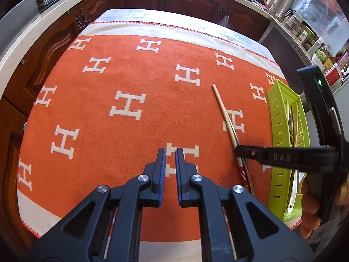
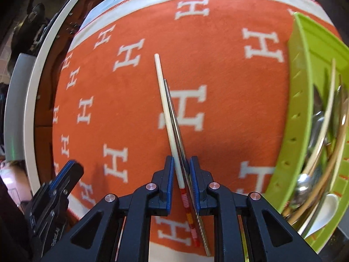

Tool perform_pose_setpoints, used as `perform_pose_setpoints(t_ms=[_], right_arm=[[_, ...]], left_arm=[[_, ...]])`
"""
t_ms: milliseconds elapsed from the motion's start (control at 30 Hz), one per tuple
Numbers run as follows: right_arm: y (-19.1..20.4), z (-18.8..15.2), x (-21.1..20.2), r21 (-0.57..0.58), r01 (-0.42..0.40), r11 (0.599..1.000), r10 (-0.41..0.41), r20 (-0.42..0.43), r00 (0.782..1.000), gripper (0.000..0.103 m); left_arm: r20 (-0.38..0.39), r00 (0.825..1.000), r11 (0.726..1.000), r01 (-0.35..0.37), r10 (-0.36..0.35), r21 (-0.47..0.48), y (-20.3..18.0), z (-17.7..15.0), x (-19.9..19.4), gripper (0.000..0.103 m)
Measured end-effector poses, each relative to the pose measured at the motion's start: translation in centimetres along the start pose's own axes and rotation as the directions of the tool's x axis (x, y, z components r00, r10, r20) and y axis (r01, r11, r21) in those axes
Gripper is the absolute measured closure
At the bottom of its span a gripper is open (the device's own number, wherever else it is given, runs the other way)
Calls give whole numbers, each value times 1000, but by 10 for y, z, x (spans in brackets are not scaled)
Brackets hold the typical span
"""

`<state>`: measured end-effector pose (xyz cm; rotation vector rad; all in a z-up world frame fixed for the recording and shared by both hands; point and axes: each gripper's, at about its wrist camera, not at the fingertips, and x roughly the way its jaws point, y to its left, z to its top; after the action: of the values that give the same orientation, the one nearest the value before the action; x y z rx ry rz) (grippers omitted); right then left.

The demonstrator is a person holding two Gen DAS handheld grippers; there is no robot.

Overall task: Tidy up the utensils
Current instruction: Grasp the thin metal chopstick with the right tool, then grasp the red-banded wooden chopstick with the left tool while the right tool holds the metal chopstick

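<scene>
The right gripper (image 2: 181, 174) bears the raised lettering "DAS" on its finger, legible in the left wrist view. The orange blanket (image 1: 130, 83) covering the tabletop (image 1: 122, 14) repeats a white "H" motif and has a cream border with red zigzag stitching. No other writing is readable.

Count of loose utensils on the blanket: 2 chopsticks, lying side by side and crossing at a shallow angle.
- 1 pale wooden chopstick (image 2: 162, 100) with red, white and orange banding near its thick end.
- 1 metal chopstick (image 2: 173, 113), touching the wooden one.

The right gripper is clamped around both chopsticks near their thick ends; its blue pads (image 2: 169, 170) press against them from either side.

The left gripper (image 1: 170, 170) is clenched nearly tight with nothing between its blue pads, above bare blanket to the left of the chopsticks.

1 green slotted tray (image 2: 298, 118) sits at the right edge of the blanket. It holds several metal utensils, further chopsticks and 1 white spoon (image 2: 327, 209); an exact count cannot be made.
</scene>
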<state>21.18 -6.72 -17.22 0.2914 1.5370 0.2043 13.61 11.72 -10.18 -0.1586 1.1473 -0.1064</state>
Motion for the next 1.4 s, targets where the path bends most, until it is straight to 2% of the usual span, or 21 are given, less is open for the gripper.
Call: perform_pose_setpoints(t_ms=[167,267,333,367,533,633,767,833,1167,1267,1400], right_arm=[[2,-16,1,-45,-14,999,15,19,1000,87],[5,-24,1,-78,-14,997,18,49,999,98],[4,-29,-1,-85,1,996,5,74,997,99],[2,-32,-1,-83,-4,997,11,88,996,103],[-19,-47,-18,-45,-78,996,84,157,984,103],[-24,-50,-26,-55,-93,994,101,172,980,103],[-18,-60,-30,-124,-56,991,76,157,985,103],[-12,-66,-28,-161,10,987,18,167,986,102],[10,-70,-5,-227,106,968,-70,160,985,98],[18,-72,-3,-256,162,953,-111,202,973,98],[33,-85,0,-294,272,917,-182,298,937,97]], left_arm=[[-1,1000,1000,1,-1,-1,1,0,0,97],[-5,1000,1000,2,-2,3,-1,-1,1,97],[-9,1000,1000,3,-3,10,-5,-3,2,97],[-12,1000,1000,4,-4,14,-7,-3,2,97],[-12,1000,999,15,-14,50,-22,-3,3,97],[-22,999,997,37,-35,61,-30,0,6,97],[-37,998,997,44,-42,66,-38,0,11,97],[-42,998,997,43,-41,67,-38,0,14,97],[-50,998,999,33,-32,21,-19,0,18,97],[-53,998,999,35,-34,14,-17,0,20,97],[-57,998,999,40,-40,8,-16,0,22,97]])
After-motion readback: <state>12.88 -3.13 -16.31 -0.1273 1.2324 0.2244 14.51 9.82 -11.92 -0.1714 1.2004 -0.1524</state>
